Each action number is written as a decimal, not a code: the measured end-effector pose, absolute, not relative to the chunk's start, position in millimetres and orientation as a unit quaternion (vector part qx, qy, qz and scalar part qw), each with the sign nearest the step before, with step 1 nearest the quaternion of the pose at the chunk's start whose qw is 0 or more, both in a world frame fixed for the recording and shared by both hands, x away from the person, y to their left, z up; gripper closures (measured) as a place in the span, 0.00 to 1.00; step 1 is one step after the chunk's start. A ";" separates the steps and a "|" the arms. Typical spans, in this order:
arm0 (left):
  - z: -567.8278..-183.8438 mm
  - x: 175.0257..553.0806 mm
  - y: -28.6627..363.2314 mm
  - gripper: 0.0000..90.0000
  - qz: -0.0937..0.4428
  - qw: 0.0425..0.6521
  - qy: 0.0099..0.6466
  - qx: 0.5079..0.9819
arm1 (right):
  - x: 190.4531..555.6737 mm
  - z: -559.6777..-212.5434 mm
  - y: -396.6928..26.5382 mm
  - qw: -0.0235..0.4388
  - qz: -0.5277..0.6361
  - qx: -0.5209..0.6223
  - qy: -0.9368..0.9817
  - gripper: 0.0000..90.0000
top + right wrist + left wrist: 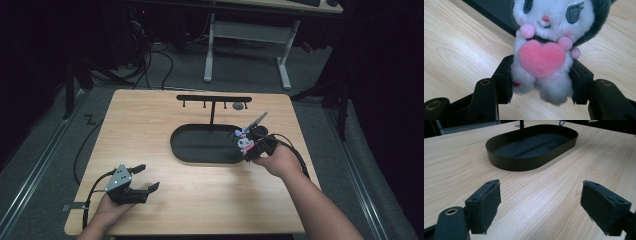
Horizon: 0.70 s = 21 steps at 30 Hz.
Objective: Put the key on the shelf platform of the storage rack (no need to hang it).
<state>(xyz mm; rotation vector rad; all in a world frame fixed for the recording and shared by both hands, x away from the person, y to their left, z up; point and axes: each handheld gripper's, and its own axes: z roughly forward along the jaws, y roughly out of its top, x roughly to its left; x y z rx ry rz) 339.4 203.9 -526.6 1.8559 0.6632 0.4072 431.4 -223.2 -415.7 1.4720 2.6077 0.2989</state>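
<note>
Right of centre, the right tool (pixel 541 82) clamps a white-and-grey plush doll with pink heart (pixel 546 50); lower left, the left tool (pixel 540 207) gapes empty above the wooden counter (pixel 544 195).

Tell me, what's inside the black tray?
The black tray looks bare inside, apart from the stand's post rising at its far side. Its near wall hides a strip of floor.

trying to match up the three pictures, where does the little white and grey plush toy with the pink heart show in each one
High view: the white and grey plush toy with the pink heart is right of centre, held by the right gripper at the right end of the black oval tray.
Left gripper view: I can't find the toy.
Right gripper view: centre, clamped between the jaws.
Shared landmark: the tray.
</note>
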 end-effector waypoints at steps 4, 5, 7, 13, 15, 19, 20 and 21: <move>-526.6 339.3 204.0 0.19 0.170 0.535 0.277 0.780 | 441.6 -421.5 -211.4 0.063 0.099 0.481 0.869 0.52; -526.7 339.2 203.7 0.19 0.171 0.536 0.276 0.780 | 446.6 -424.7 -205.2 0.061 0.101 0.480 0.869 0.52; -526.7 339.1 203.7 0.19 0.171 0.535 0.275 0.780 | 449.2 -426.7 -202.3 0.060 0.102 0.477 0.871 0.52; -526.6 339.1 203.8 0.19 0.170 0.535 0.275 0.781 | 465.3 -441.0 -181.2 0.050 0.102 0.470 0.875 0.52; -526.7 339.2 203.6 0.19 0.171 0.536 0.276 0.780 | 468.2 -443.5 -176.3 0.049 0.101 0.466 0.878 0.52; -526.7 339.3 203.6 0.19 0.171 0.536 0.276 0.780 | 472.1 -444.1 -170.3 0.052 0.101 0.460 0.881 0.52; -526.7 339.2 203.6 0.19 0.171 0.536 0.276 0.780 | 473.2 -443.6 -168.7 0.052 0.101 0.459 0.881 0.52; -526.7 339.2 203.6 0.19 0.170 0.536 0.276 0.780 | 474.4 -443.2 -166.9 0.052 0.101 0.458 0.881 0.52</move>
